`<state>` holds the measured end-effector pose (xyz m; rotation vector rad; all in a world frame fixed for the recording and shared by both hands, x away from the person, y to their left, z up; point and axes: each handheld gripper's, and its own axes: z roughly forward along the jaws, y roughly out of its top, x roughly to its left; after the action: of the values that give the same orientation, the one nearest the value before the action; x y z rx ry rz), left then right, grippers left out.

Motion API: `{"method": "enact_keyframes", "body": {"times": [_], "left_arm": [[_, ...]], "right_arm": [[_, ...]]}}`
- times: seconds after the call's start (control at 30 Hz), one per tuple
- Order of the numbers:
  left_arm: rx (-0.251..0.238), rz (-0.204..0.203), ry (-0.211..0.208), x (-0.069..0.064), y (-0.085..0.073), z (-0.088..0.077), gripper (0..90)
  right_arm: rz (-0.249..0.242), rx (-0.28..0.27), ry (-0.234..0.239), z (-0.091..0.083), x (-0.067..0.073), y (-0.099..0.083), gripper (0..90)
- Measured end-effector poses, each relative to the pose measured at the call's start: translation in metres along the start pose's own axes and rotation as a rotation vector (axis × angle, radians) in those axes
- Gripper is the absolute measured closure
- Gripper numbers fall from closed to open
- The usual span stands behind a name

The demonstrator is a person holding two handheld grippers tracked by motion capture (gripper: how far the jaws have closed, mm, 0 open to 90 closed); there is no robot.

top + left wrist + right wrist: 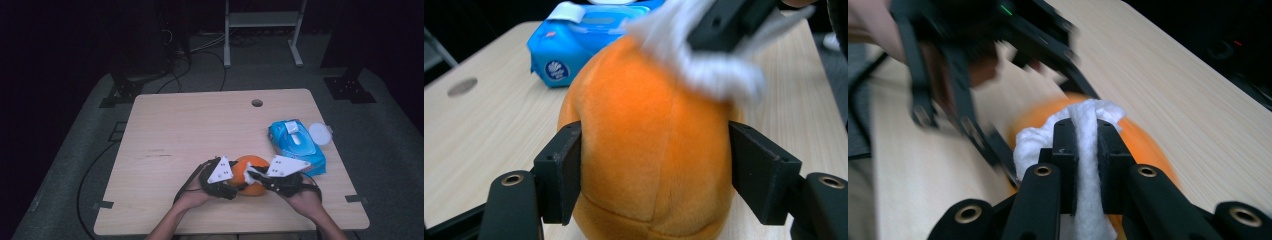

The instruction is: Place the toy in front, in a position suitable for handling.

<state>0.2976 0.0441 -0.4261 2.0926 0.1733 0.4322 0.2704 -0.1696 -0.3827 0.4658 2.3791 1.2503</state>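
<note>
An orange plush ball (255, 189) rests on the wooden table (190, 130) near its front edge. My left gripper (654, 175) comes at it from the left, and both pads (561, 170) press against the ball's (649, 145) sides. A crumpled white wipe (1087, 125) is pinched in my right gripper (1087, 145), which is shut on it. The wipe (709, 70) lies against the top of the ball, with the right gripper (252, 175) reaching in from the right. The far side of the ball is hidden behind the wipe.
A blue pack of wet wipes (296, 145) lies to the right of the ball, with a round white lid (320, 133) beside it. A cable hole (257, 103) sits near the table's far edge. Dark stands and cables surround the table.
</note>
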Motion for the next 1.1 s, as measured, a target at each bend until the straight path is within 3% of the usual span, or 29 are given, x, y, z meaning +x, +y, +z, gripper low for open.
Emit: {"method": "enact_keyframes", "body": {"times": [0.07,0.13,0.27,0.43,0.5,0.6,0.67,0.73,0.8,0.97,1.1], "left_arm": [[0.000,0.034,-0.004,-0.003,-0.001,-0.001,29.8],[0.007,0.040,-0.007,-0.002,-0.003,-0.003,31.1],[0.005,-0.008,-0.024,0.006,-0.014,-0.005,32.3],[-0.001,-0.071,-0.043,0.013,-0.023,-0.007,31.8],[0.006,-0.107,-0.062,0.017,-0.022,-0.008,29.9],[-0.024,-0.239,-0.110,0.023,-0.017,-0.007,18.3],[-0.033,-0.276,-0.122,0.024,-0.015,-0.006,14.1],[-0.011,-0.243,-0.086,0.023,-0.016,-0.006,20.0],[-0.011,-0.254,-0.087,0.025,-0.020,-0.008,25.6],[-0.019,-0.245,-0.085,0.027,-0.027,-0.011,29.2],[-0.019,-0.187,-0.081,0.021,-0.022,-0.010,29.4]], "right_arm": [[-0.017,-0.004,0.029,0.009,0.006,0.008,80.6],[-0.018,-0.003,0.044,0.014,0.006,0.010,80.6],[0.025,-0.012,0.009,0.004,-0.008,0.002,80.6],[0.109,-0.004,-0.036,-0.014,-0.030,-0.025,80.6],[0.131,0.001,-0.046,-0.019,-0.033,-0.037,80.7],[0.149,-0.003,-0.044,-0.021,-0.028,-0.044,80.7],[0.143,-0.008,-0.033,-0.020,-0.024,-0.042,80.7],[0.115,-0.015,-0.018,-0.016,-0.017,-0.035,80.6],[0.090,-0.009,-0.025,-0.014,-0.013,-0.030,80.6],[0.134,-0.012,-0.014,-0.018,-0.020,-0.040,80.6],[0.156,0.004,-0.018,-0.027,-0.021,-0.052,80.6]]}}
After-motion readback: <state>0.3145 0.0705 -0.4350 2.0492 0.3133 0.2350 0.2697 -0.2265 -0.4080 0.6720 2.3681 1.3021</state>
